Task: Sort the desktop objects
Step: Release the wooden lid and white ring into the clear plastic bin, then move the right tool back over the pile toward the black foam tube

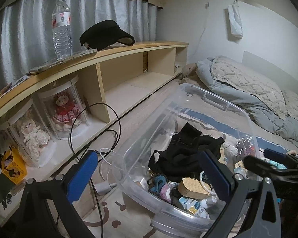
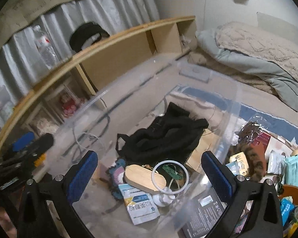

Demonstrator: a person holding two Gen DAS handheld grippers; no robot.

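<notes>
A clear plastic bin (image 1: 214,99) sits on the floor mat; it also shows in the right wrist view (image 2: 231,107). Inside lie a black garment (image 2: 163,136), a wooden block (image 2: 143,178), a white ring device (image 2: 170,176), a crocheted piece (image 2: 115,170) and a white sachet (image 2: 141,204). My left gripper (image 1: 151,175) is open and empty, straddling the bin's near left corner. My right gripper (image 2: 149,175) is open and empty above the bin's near side. The right gripper's tip (image 1: 274,158) shows in the left wrist view, to the bin's right.
A pile of loose items (image 2: 268,158) lies right of the bin. A wooden shelf (image 1: 113,53) on the left carries a water bottle (image 1: 62,27), a black visor (image 1: 107,33) and boxed dolls (image 1: 63,107). Cables (image 1: 101,138) lie beside the bin. Bedding (image 1: 248,91) is behind.
</notes>
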